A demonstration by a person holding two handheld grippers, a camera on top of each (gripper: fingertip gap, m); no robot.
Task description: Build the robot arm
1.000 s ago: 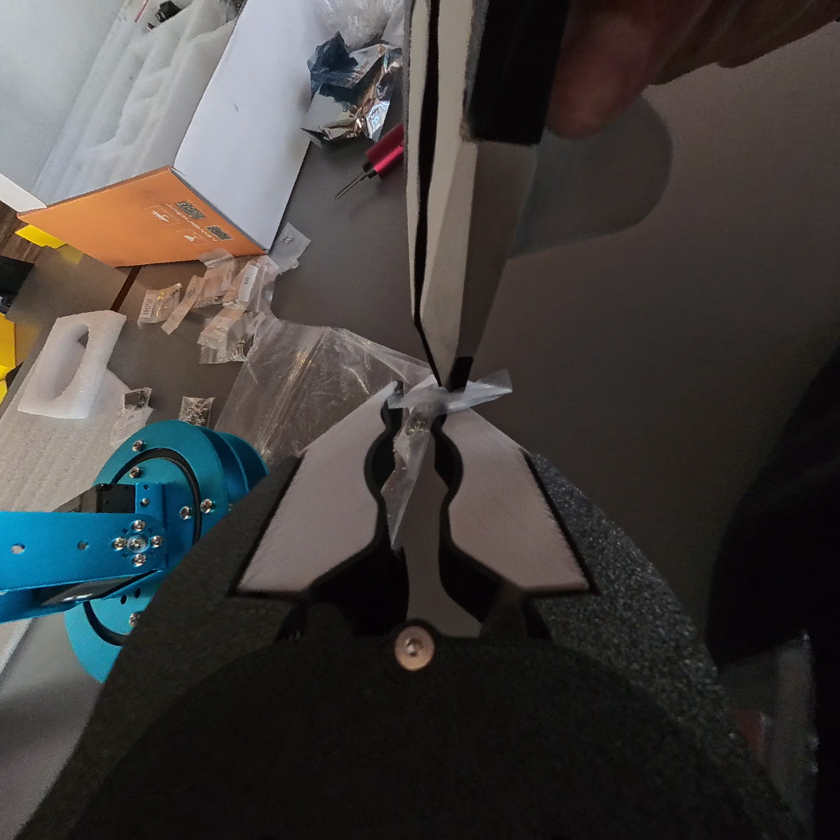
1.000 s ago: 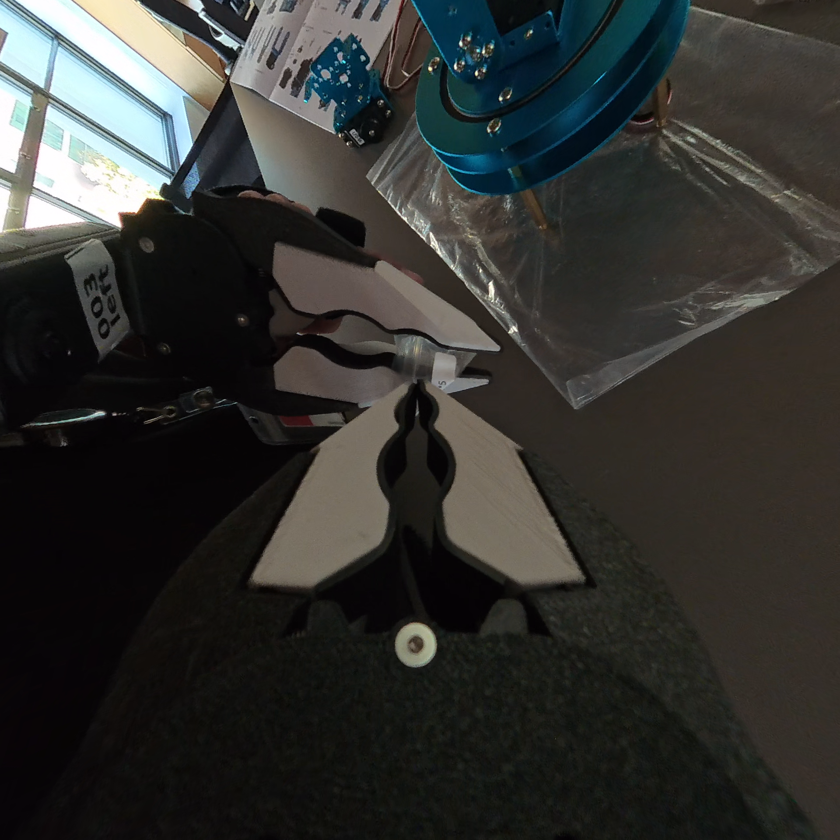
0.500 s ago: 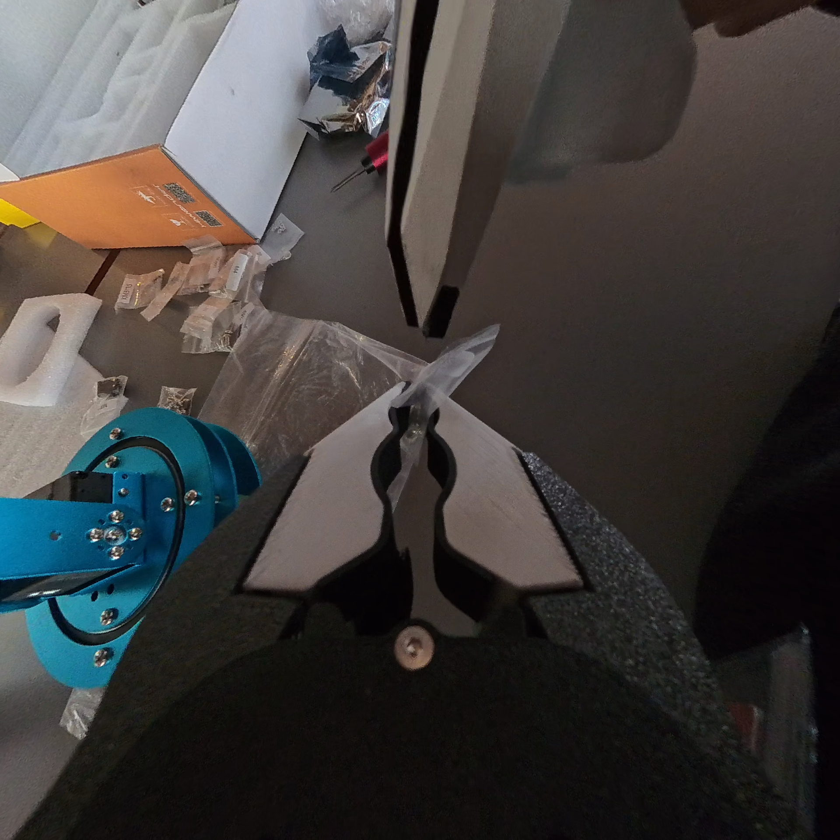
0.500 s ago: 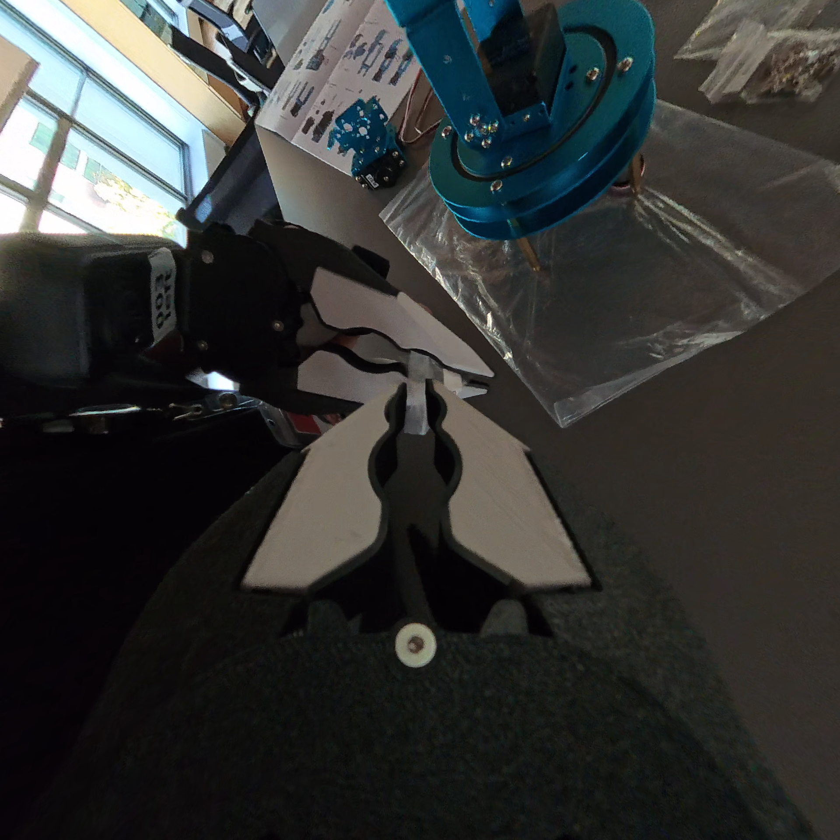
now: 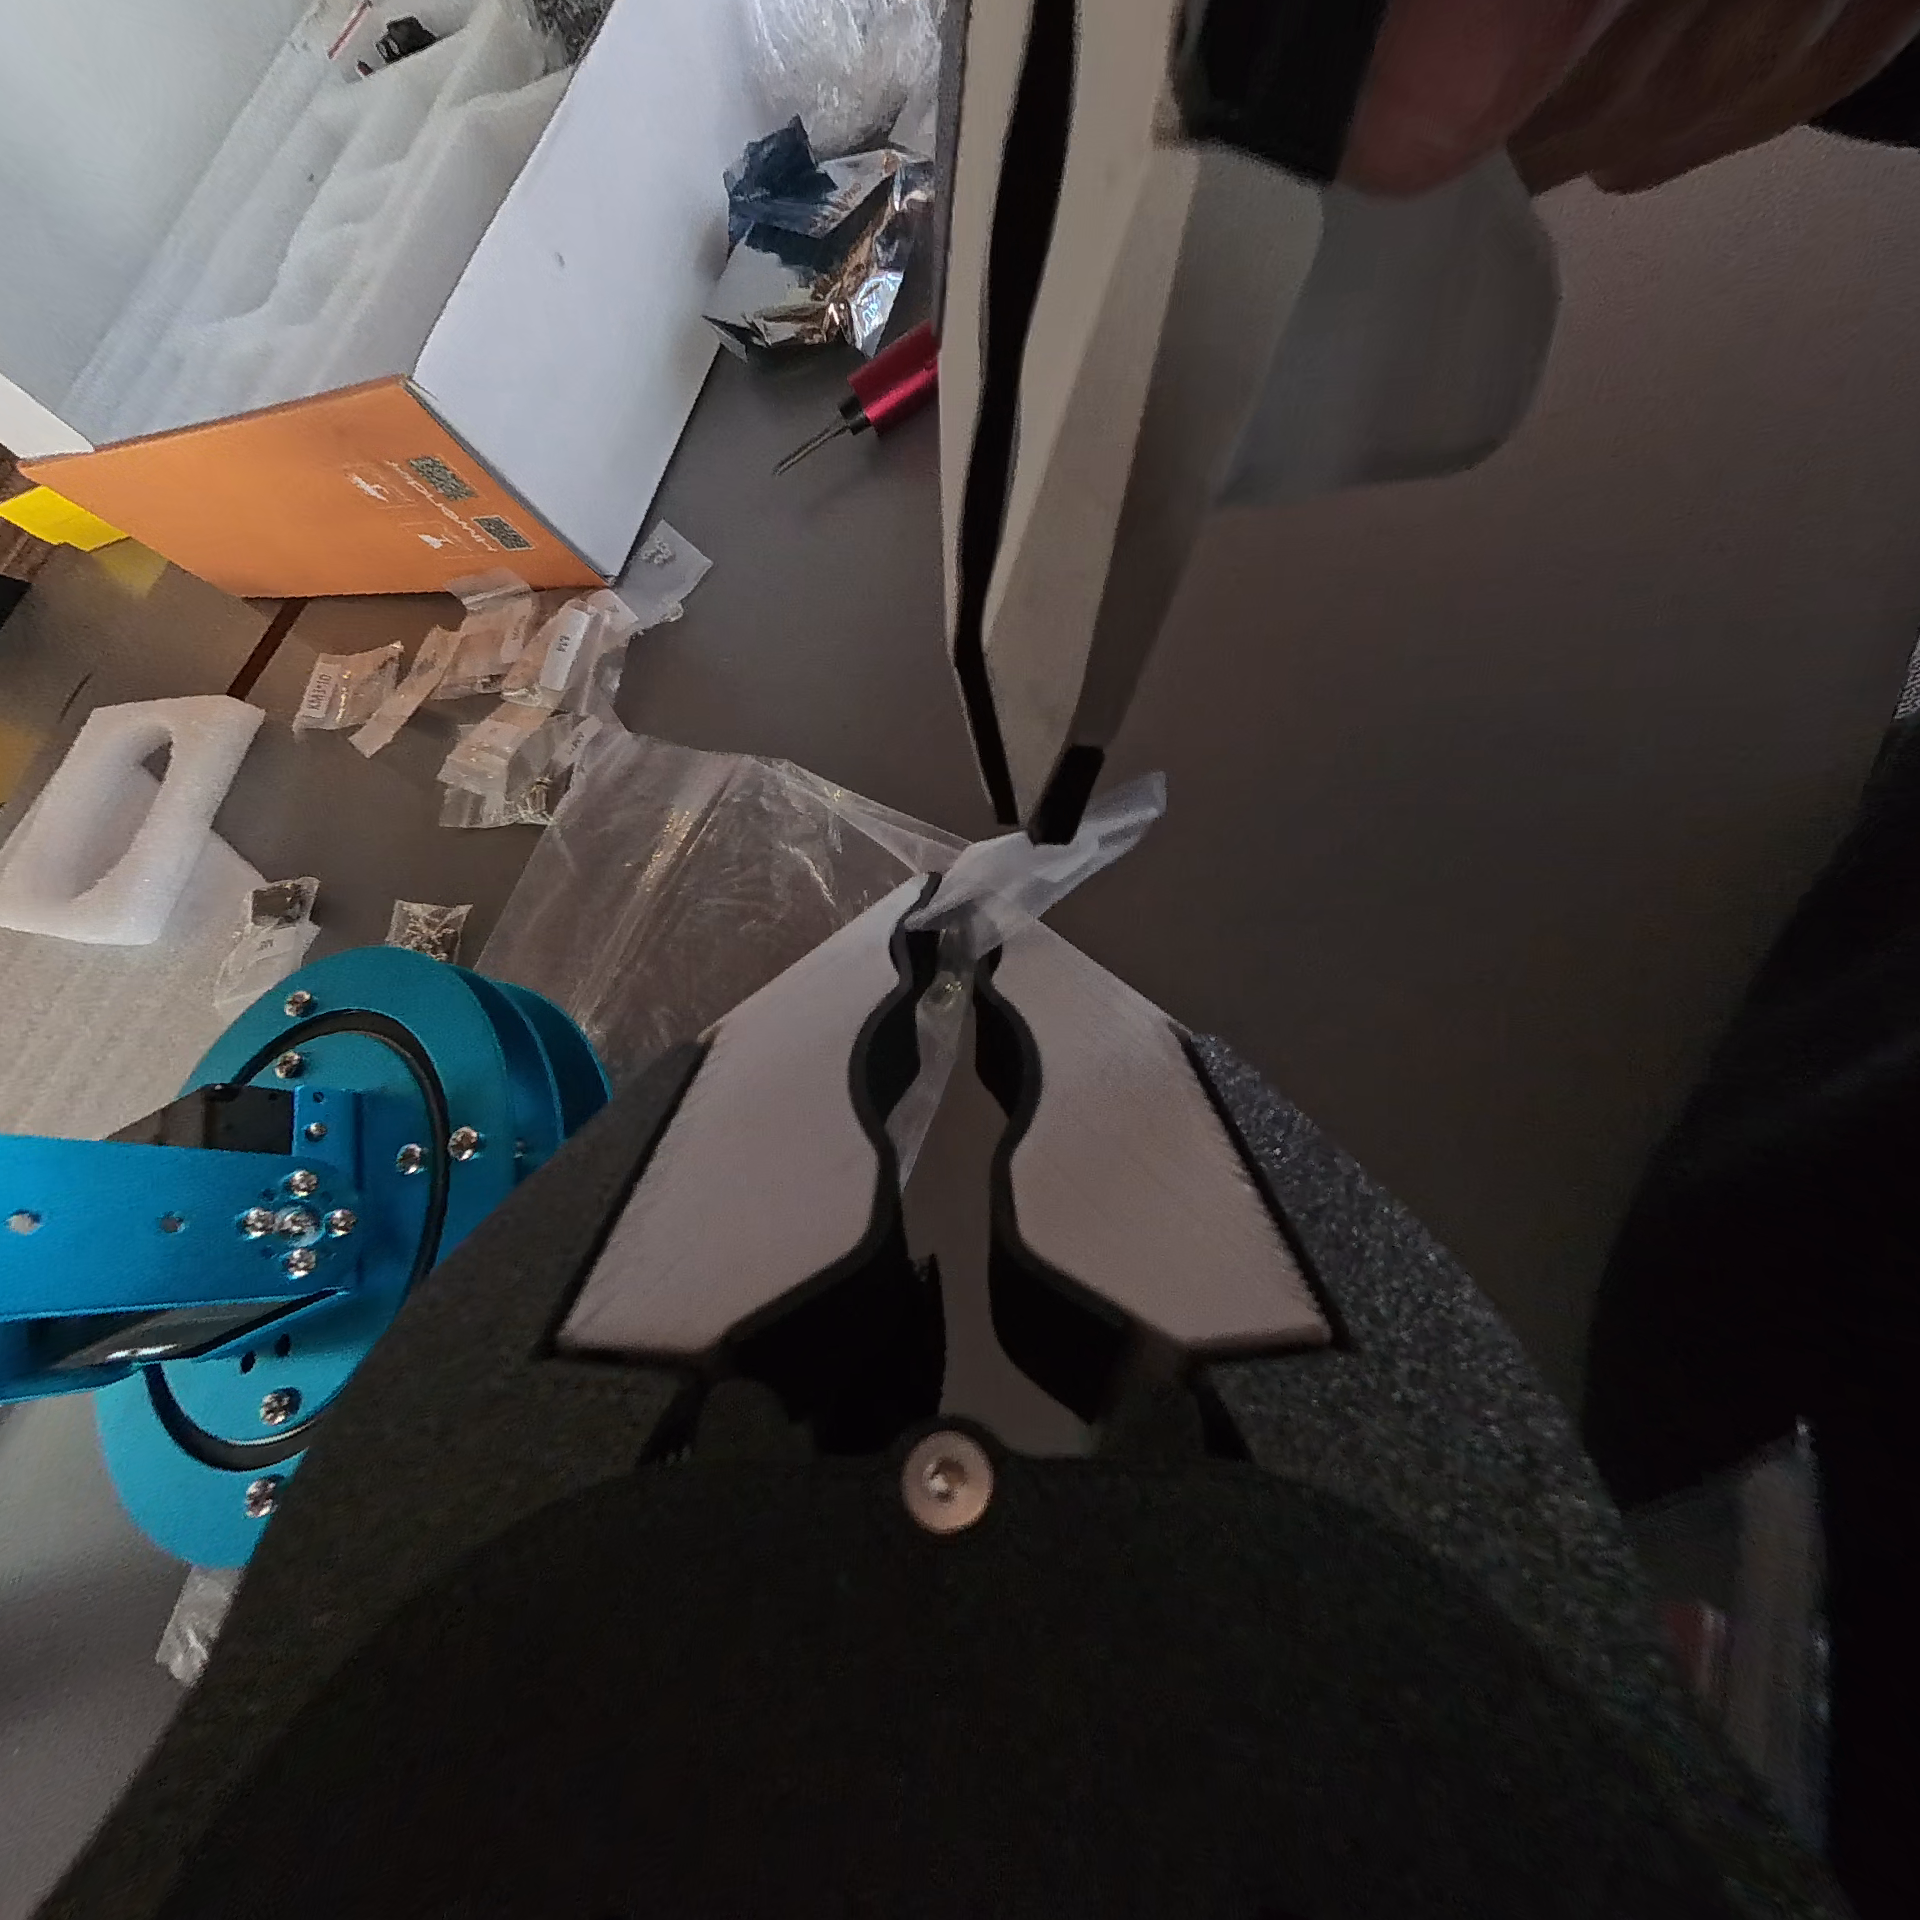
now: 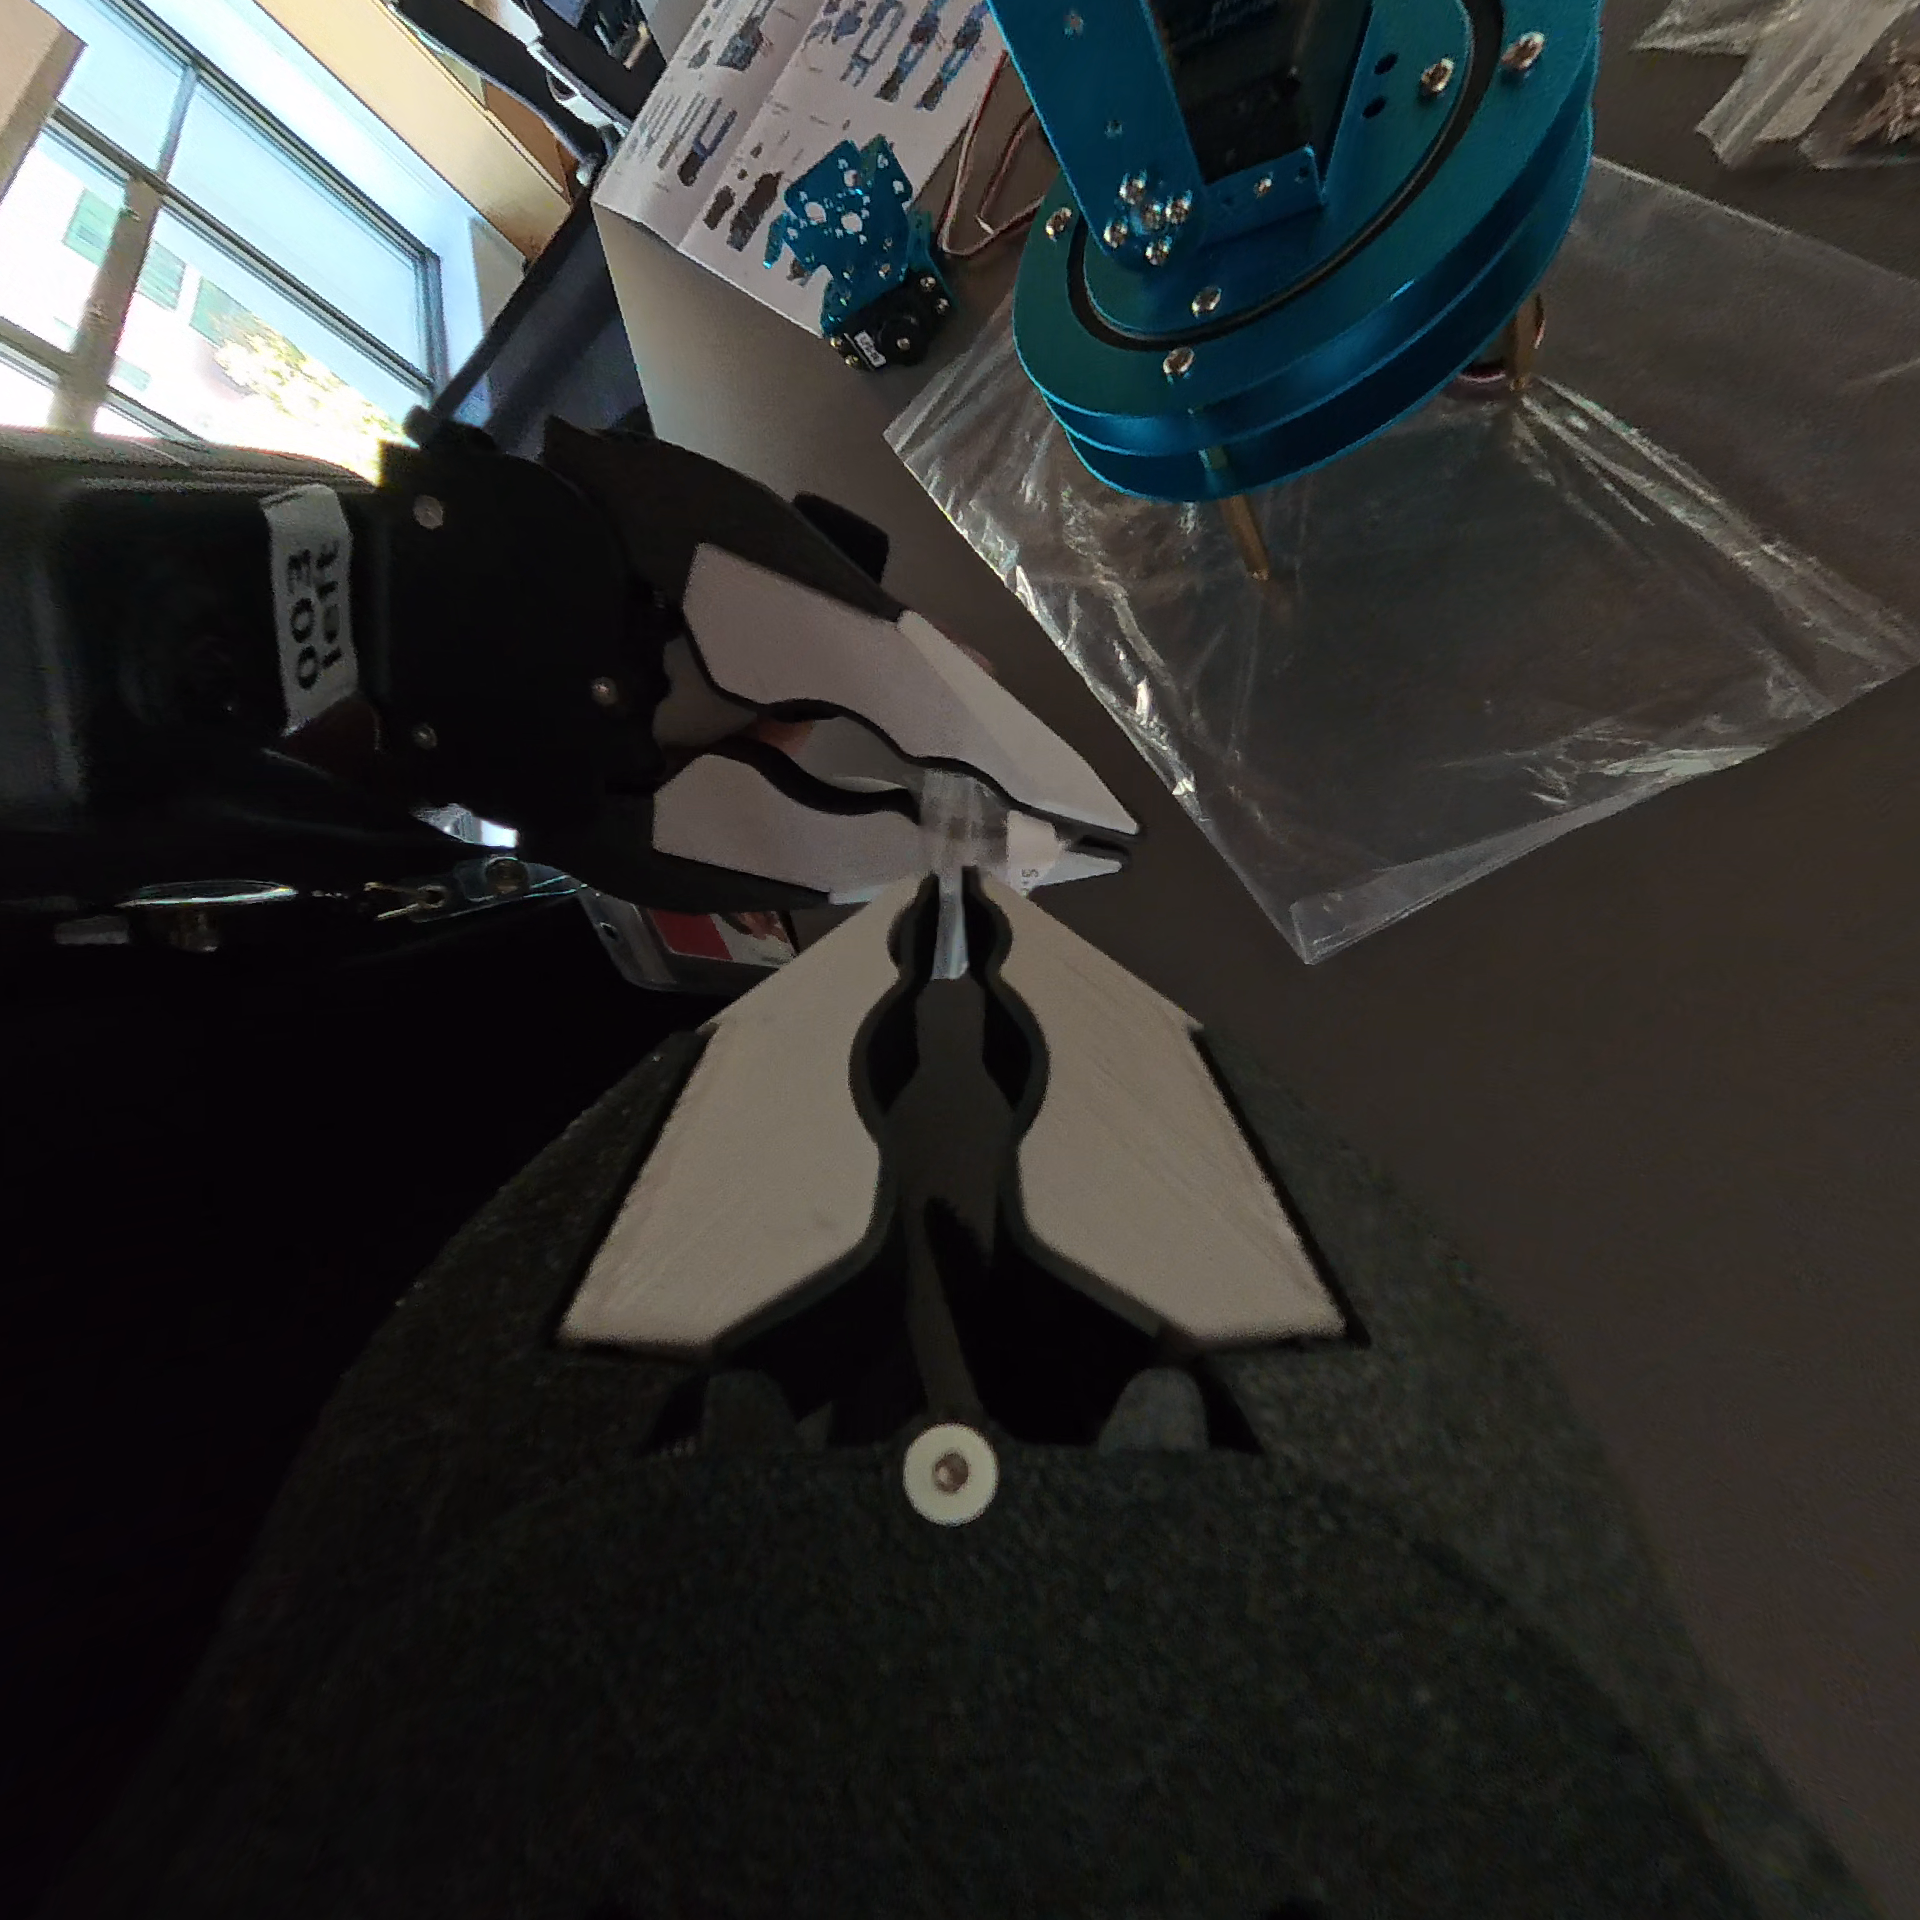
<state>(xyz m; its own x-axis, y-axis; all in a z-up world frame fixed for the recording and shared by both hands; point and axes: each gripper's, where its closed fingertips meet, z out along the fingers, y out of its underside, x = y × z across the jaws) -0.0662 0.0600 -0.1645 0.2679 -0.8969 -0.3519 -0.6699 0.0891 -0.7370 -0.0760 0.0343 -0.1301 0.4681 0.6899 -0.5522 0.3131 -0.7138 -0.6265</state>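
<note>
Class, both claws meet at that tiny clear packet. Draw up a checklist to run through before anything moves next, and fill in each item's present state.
1. Left claw closed on the small clear packet: ok.
2. Right claw pinching the packet's other end: ok; its tips sit shut on the plastic.
3. Small metal part still inside the packet: ok, seen between the left fingers.
4. Packet unbroken: cannot tell, blurred.
5. Blue metal turntable apart from both claws: ok.
6. Large clear bag lying flat beneath: ok.
</note>
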